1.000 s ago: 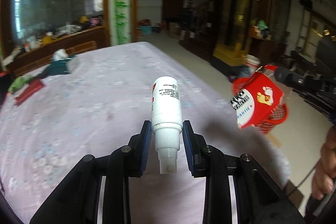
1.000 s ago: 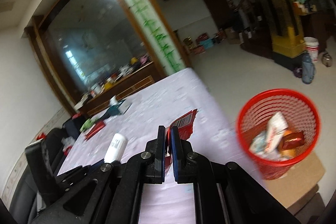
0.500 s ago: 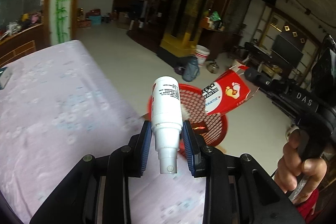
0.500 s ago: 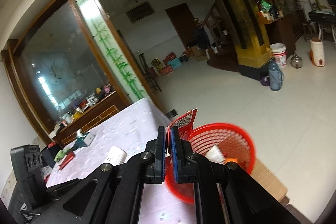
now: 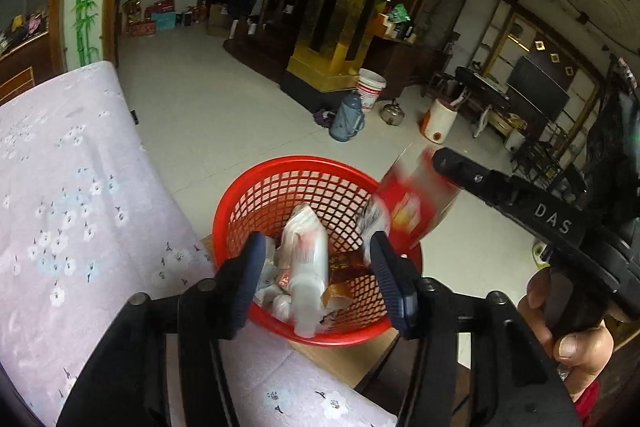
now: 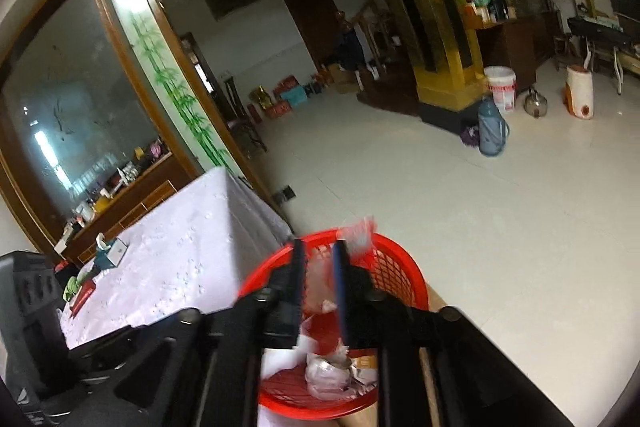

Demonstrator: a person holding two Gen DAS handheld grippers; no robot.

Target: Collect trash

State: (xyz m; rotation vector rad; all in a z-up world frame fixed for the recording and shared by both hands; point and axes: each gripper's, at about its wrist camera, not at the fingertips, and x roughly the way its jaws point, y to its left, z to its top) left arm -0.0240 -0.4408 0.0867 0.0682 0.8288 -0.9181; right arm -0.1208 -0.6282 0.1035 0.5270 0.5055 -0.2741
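A red mesh basket point(image 5: 256, 183) point(image 6: 400, 259) holding several wrappers stands on the floor by the table's edge. My left gripper point(image 5: 318, 251) hangs open over it. Between its blue pads a white spray bottle point(image 5: 306, 267) is blurred, loose and touching neither pad. My right gripper point(image 6: 319, 251) is open above the basket too. A red snack packet point(image 5: 412, 203) point(image 6: 360, 231) is blurred just off its fingertip, over the basket's rim. In the left wrist view the right gripper point(image 5: 440, 157) reaches in from the right.
A table with a lilac floral cloth point(image 5: 60, 187) point(image 6: 180, 235) borders the basket on the left. Cardboard point(image 5: 344, 359) lies under the basket. A hand point(image 5: 568, 327) grips the right tool. A blue thermos point(image 5: 348, 117) and white bucket point(image 5: 372, 89) stand farther off.
Both grippers swung from the table to above the basket and opened. The spray bottle and the red packet, held before, are now loose and dropping.
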